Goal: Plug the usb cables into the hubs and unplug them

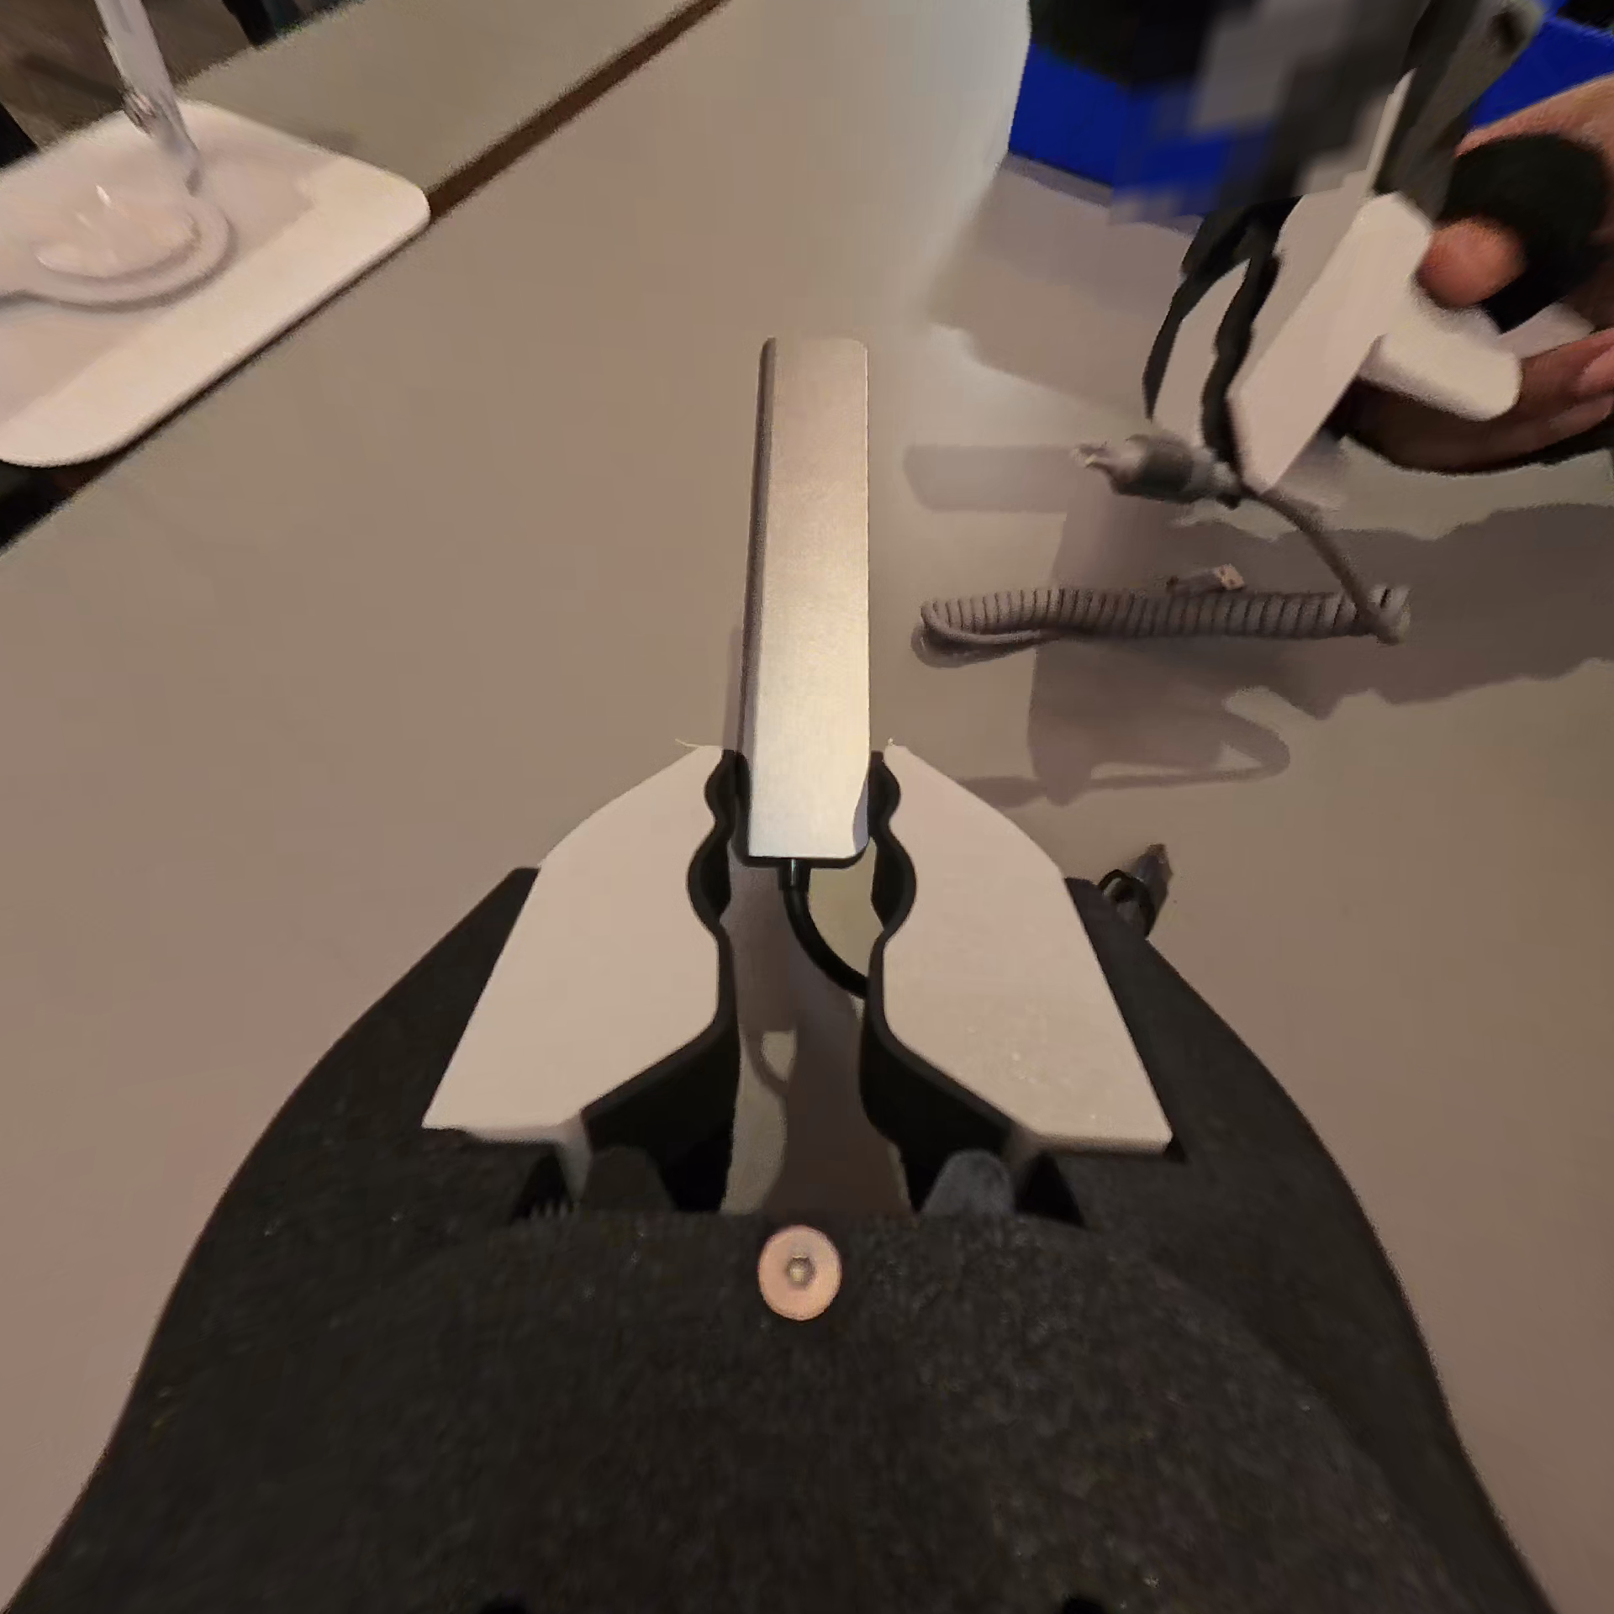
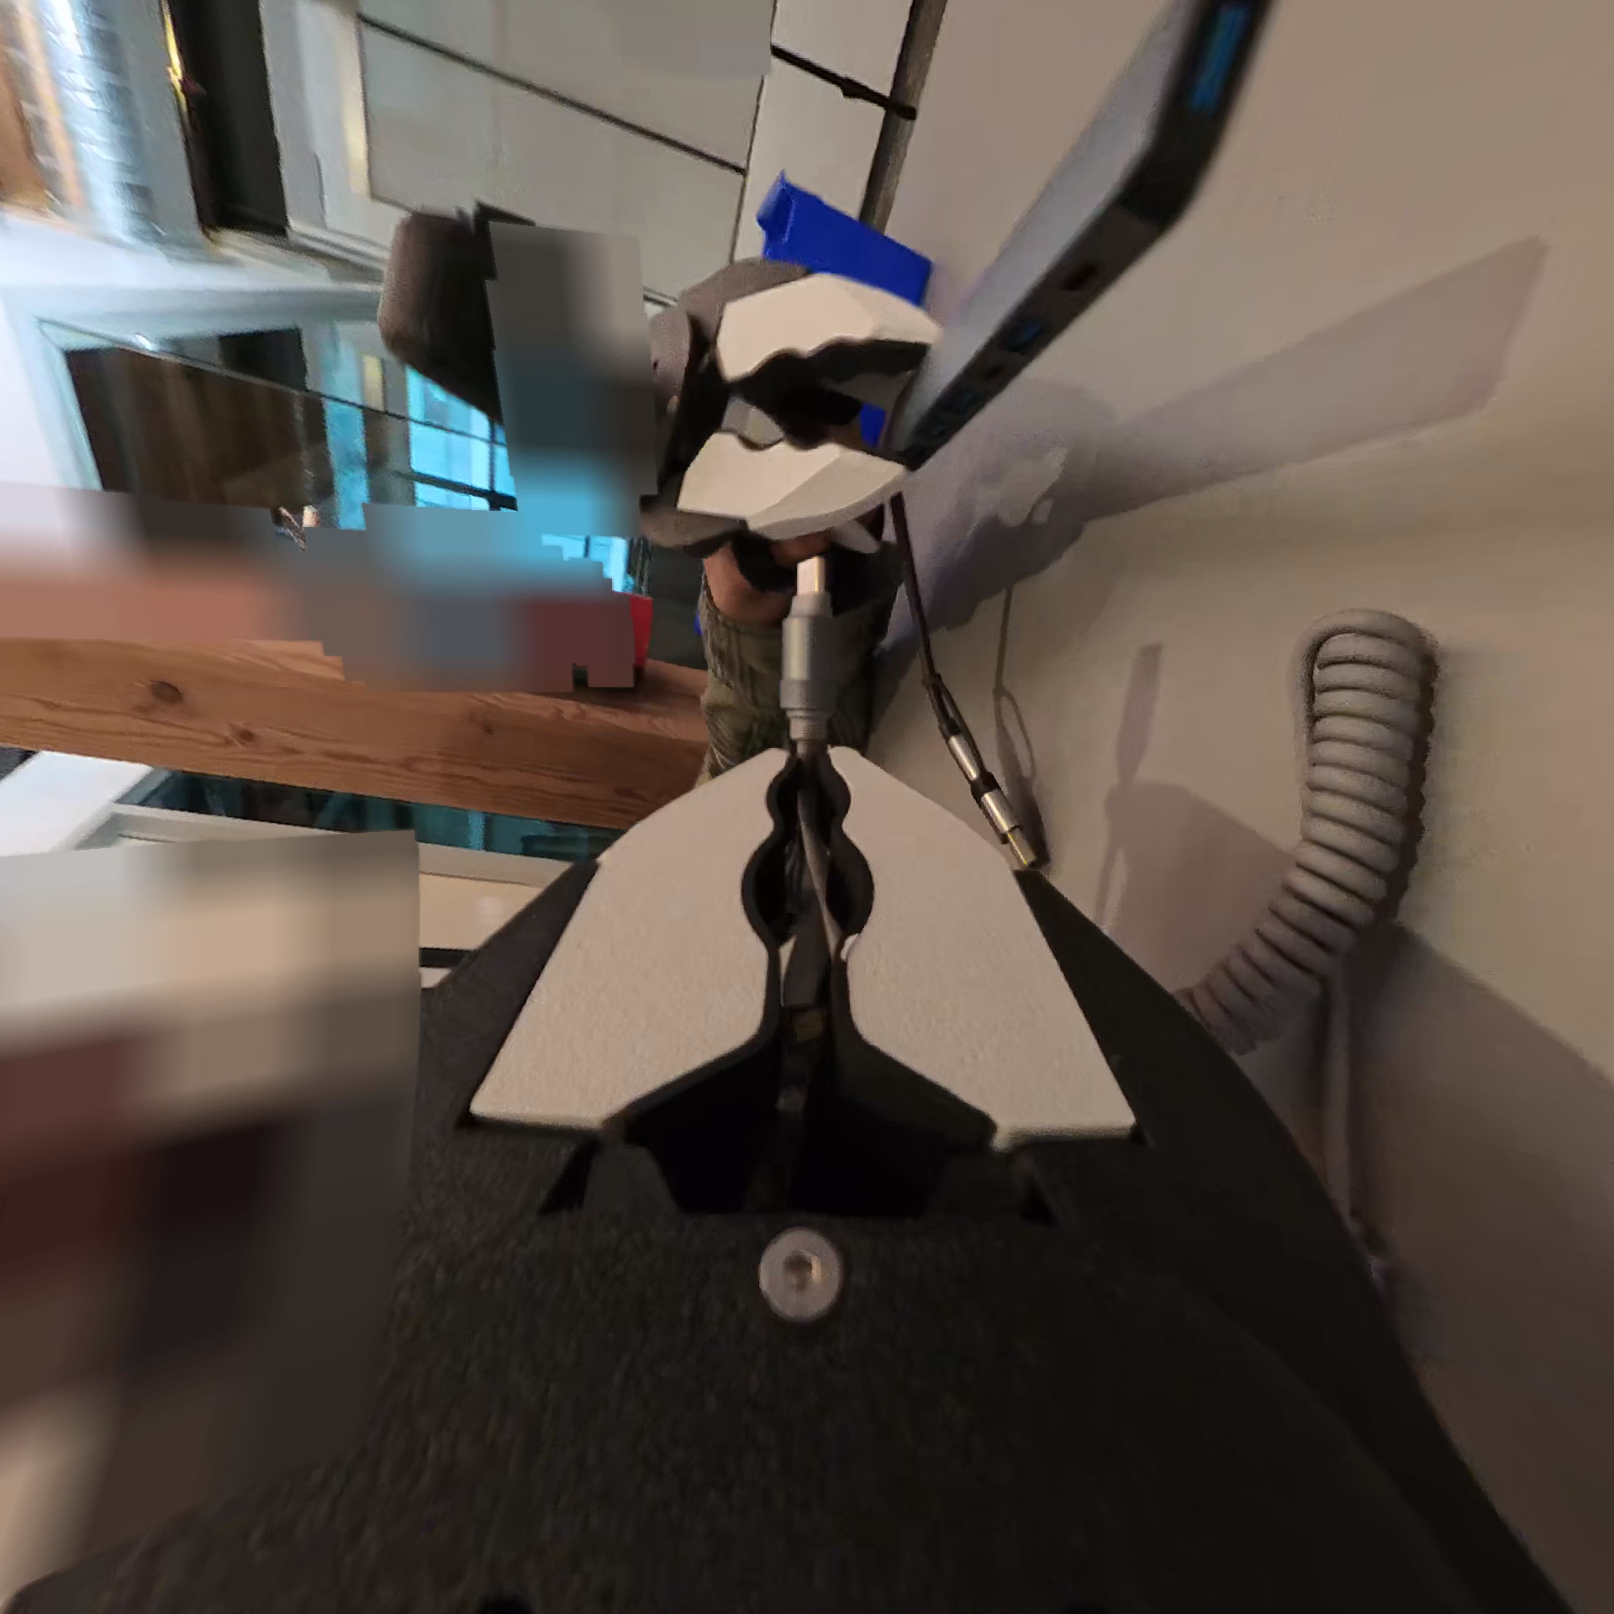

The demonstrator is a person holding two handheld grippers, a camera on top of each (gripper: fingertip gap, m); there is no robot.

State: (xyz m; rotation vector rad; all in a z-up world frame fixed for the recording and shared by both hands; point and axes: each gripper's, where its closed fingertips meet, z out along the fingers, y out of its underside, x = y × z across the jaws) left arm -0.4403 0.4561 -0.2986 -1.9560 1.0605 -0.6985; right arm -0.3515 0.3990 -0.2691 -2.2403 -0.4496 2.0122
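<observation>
You're mid plug-in: left gripper [image 1: 803, 790] clamps hub [image 1: 808, 559], right gripper [image 2: 808, 769] pinches the cable plug [image 2: 808, 672], right of hub. Next: line plug w/ port.

Your grippers [image 1: 803, 769] [image 2: 808, 764] have white fingers [image 1: 611, 943], wavy black pads, textured black bodies and one silver screw [image 1: 799, 1271].

On the counter [image 1: 437, 699], the hub [image 1: 808, 594] sits in the left gripper [image 1: 803, 786], the coiled cable [image 1: 1162, 611] lies to its right, and a tray [image 1: 218, 288], apparently under a stand, lies far left.
</observation>
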